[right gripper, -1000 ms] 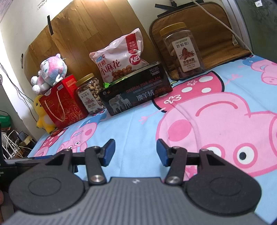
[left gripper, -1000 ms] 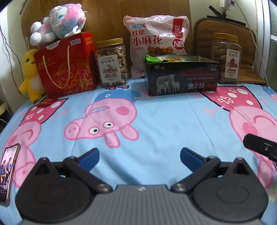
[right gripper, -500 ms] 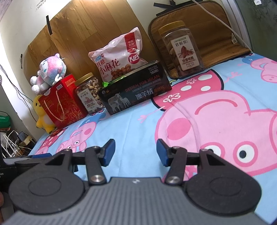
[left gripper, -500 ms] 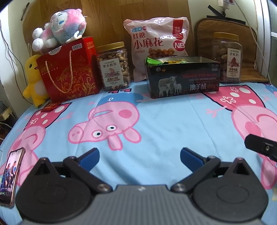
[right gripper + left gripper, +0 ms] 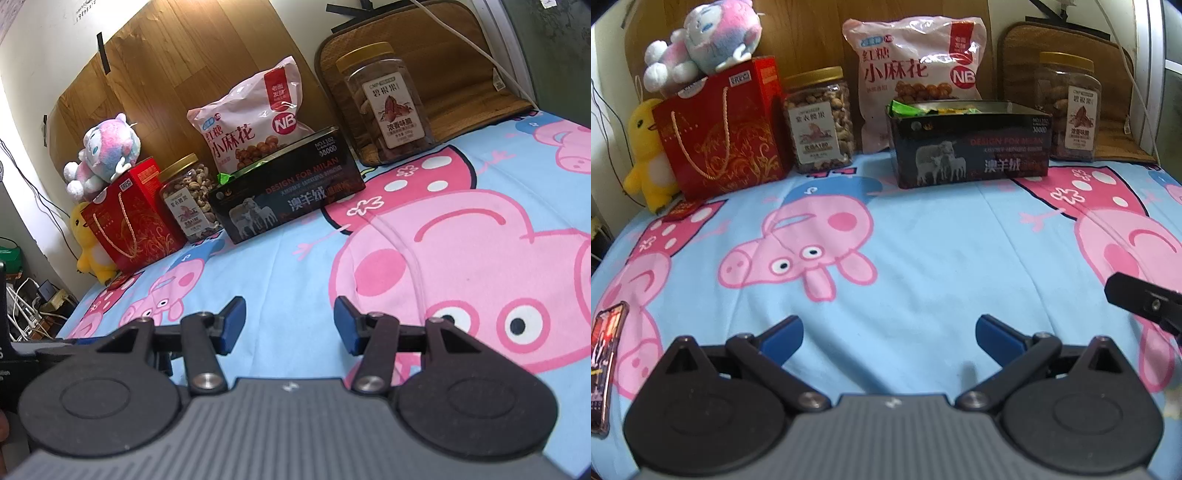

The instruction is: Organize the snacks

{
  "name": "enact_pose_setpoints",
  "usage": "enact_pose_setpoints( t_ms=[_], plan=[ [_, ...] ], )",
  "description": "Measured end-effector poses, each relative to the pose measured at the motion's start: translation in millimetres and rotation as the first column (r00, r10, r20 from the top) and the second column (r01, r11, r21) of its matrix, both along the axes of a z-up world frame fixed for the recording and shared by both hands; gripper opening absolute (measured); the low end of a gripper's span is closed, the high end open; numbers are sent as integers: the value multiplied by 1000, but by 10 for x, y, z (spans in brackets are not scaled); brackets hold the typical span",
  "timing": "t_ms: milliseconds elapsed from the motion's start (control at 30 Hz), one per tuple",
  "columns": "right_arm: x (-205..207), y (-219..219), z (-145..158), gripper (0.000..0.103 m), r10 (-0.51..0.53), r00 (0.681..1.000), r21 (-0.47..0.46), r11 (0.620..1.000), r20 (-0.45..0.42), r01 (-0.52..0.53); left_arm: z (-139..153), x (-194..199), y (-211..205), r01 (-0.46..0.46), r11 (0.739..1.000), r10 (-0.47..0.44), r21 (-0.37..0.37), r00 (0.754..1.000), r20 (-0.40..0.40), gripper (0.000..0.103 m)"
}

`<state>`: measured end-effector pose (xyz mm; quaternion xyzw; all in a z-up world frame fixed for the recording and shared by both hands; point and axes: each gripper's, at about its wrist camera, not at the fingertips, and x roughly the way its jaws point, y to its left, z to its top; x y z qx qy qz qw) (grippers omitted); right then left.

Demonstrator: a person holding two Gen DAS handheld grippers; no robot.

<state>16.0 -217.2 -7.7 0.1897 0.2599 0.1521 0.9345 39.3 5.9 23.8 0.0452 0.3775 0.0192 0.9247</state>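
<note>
A black open tin box [image 5: 971, 147] with small snack packets inside stands at the back of the bed; it also shows in the right wrist view [image 5: 288, 192]. Behind it leans a pink snack bag [image 5: 916, 74] [image 5: 255, 118]. A nut jar [image 5: 820, 118] [image 5: 188, 199] stands left of the box, a second jar [image 5: 1071, 107] [image 5: 388, 99] right of it. My left gripper [image 5: 889, 334] is open and empty, low over the sheet. My right gripper [image 5: 290, 321] is open and empty; part of it shows in the left wrist view [image 5: 1141, 299].
A red gift bag [image 5: 724, 129] with a plush toy [image 5: 705, 40] on top stands at the back left, beside a yellow duck plush [image 5: 646, 147]. A phone [image 5: 605, 365] lies at the sheet's left edge. Cables lie on the floor on the left [image 5: 29, 306].
Both grippers have drifted slightly; the objects at the back look a little lower and nearer in the left view. Jaws are unchanged, both open.
</note>
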Motion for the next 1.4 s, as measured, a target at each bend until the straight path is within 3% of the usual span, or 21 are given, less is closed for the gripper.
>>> enact_pose_setpoints(
  t_ms=[1400],
  plan=[
    [11,-35,-18,56,-2,1000,5,1000,-1,2,-51,34,-53,26,1000,-26,5,999,-47,103]
  ],
)
